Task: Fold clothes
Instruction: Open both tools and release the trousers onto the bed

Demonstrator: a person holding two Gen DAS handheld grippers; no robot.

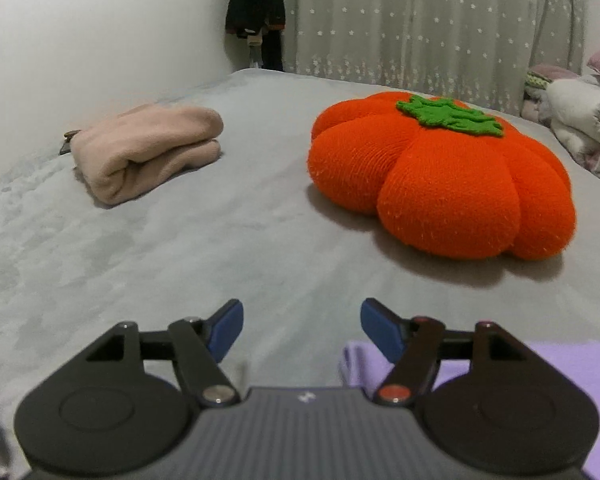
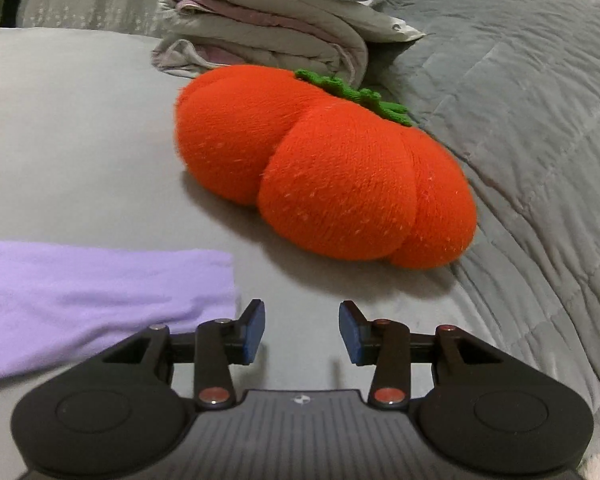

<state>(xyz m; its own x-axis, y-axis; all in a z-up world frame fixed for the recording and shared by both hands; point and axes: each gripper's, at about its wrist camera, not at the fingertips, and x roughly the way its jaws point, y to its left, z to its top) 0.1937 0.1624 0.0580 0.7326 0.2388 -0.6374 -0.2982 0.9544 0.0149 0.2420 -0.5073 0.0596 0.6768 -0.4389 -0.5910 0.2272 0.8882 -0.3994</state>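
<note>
Grey bedding (image 1: pixel 220 240) covers the bed, with a starred curtain (image 1: pixel 420 20) behind and a quilted grey cover (image 2: pixel 520 120) bunched to the right. An orange pumpkin cushion (image 1: pixel 440 176) sits mid-bed, a folded beige garment (image 1: pixel 148 148) lies well to its left, and a heap of pale bedclothes (image 2: pixel 276 20) rests behind it.

The lilac garment (image 2: pixel 100 292) lies flat on the bed at the near edge of both views, apart from the cushion. The left tool (image 1: pixel 302 330) stands released, its blue pads spread with only bedding between them; the lilac cloth shows beside and under its right finger. The right tool (image 2: pixel 302 330) is likewise released and empty, the cloth's straight edge just to its left.

The garment looks like thin, light jersey: soft, limp, likely to sag and crease when lifted, and prone to dragging on the plush bedding. It seems already doubled over, though the low view makes layers hard to count. Pinching both corners of one edge, through every layer, should keep it square for another fold.
</note>
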